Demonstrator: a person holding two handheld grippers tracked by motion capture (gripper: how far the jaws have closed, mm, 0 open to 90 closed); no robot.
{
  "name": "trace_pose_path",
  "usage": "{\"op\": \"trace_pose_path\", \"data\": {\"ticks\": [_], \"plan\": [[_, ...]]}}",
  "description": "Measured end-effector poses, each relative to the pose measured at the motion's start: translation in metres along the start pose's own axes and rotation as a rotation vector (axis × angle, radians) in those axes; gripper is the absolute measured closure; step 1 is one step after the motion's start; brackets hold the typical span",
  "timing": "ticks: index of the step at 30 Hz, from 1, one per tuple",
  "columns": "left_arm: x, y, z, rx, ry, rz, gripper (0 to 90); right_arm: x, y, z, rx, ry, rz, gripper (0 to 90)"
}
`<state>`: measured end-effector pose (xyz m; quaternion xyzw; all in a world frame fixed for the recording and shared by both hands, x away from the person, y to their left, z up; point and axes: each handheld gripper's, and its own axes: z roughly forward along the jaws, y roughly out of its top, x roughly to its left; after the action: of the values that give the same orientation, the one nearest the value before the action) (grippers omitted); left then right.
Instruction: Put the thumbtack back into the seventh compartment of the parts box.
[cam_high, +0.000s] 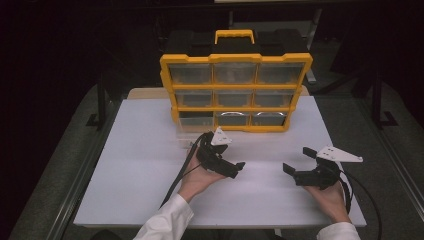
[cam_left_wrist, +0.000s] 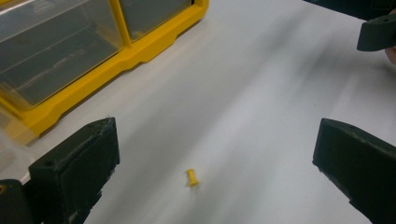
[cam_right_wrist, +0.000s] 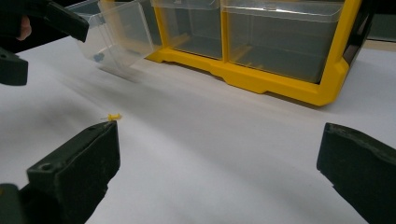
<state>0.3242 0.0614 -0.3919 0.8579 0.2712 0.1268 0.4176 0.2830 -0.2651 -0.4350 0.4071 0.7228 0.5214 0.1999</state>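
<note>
Item: yellow push pin (cam_left_wrist: 192, 178), loose on table (cam_left_wrist: 261, 116). Left tool (cam_left_wrist: 212, 163) wide open, empty; right tool (cam_right_wrist: 217, 168) likewise. Risk: tiny pin may skid aside as jaws close.

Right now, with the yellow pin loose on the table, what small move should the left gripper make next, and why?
Probably lower the left gripper onto the yellow pin and close. Its jaws stand open with the pin lying on the white table between them, untouched, and a clear drawer pulled out of the yellow organizer sits nearby.
</note>
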Motion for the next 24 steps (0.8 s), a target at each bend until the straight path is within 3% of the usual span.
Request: {"op": "trace_pose_path", "data": {"ticks": [9, 10, 20, 24], "plan": [[-0.008, -0.008, 0.015, 0.031, -0.044, 0.002, 0.4, 0.000, 0.000, 0.000, 0.001, 0.002, -0.002, 0.0], [-0.009, -0.009, 0.016, 0.031, -0.048, -0.005, 3.4, 0.000, 0.000, 0.000, 0.002, 0.003, -0.003, 0.0], [-0.006, -0.020, 0.029, 0.063, -0.049, -0.025, 7.0, 0.000, 0.000, -0.001, -0.002, -0.001, -0.004, 0.0], [-0.005, -0.023, 0.030, 0.066, -0.048, -0.039, 13.9, 0.000, 0.000, -0.001, -0.001, -0.001, -0.004, 0.0]]}}
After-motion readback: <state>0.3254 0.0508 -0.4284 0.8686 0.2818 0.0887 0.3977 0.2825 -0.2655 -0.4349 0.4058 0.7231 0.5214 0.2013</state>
